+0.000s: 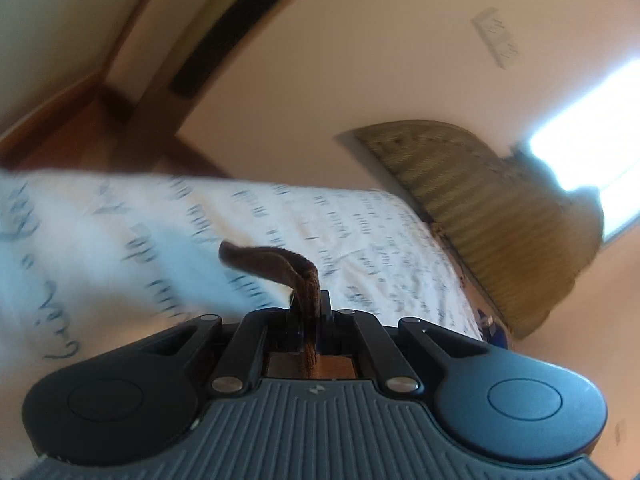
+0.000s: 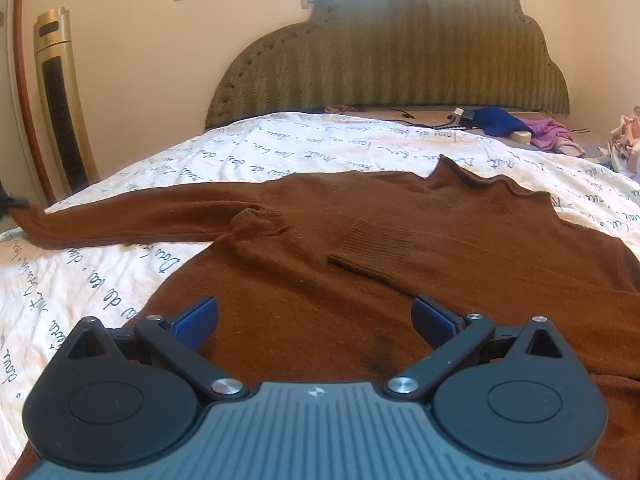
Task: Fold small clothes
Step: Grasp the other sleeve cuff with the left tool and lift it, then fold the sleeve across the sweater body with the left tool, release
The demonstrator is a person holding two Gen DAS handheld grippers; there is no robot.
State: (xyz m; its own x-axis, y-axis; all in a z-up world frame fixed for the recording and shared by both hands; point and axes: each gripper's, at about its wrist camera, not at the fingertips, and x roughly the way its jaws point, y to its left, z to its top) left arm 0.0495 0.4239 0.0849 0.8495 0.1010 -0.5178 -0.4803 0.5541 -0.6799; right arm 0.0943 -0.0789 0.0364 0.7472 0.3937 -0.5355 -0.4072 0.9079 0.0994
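Observation:
A brown knit sweater lies flat on the white bedspread. Its one sleeve is folded across the chest, ribbed cuff near the middle. The other sleeve stretches out to the left edge of the right wrist view. My left gripper is shut on the brown cuff end of that sleeve and holds it lifted above the bed. My right gripper is open and empty, low over the sweater's lower body, blue pads wide apart.
A green padded headboard stands at the bed's far end. Blue and pink clothes, a cable and small items lie near it. A gold tower fan stands by the wall at left. More clothes are piled at the right edge.

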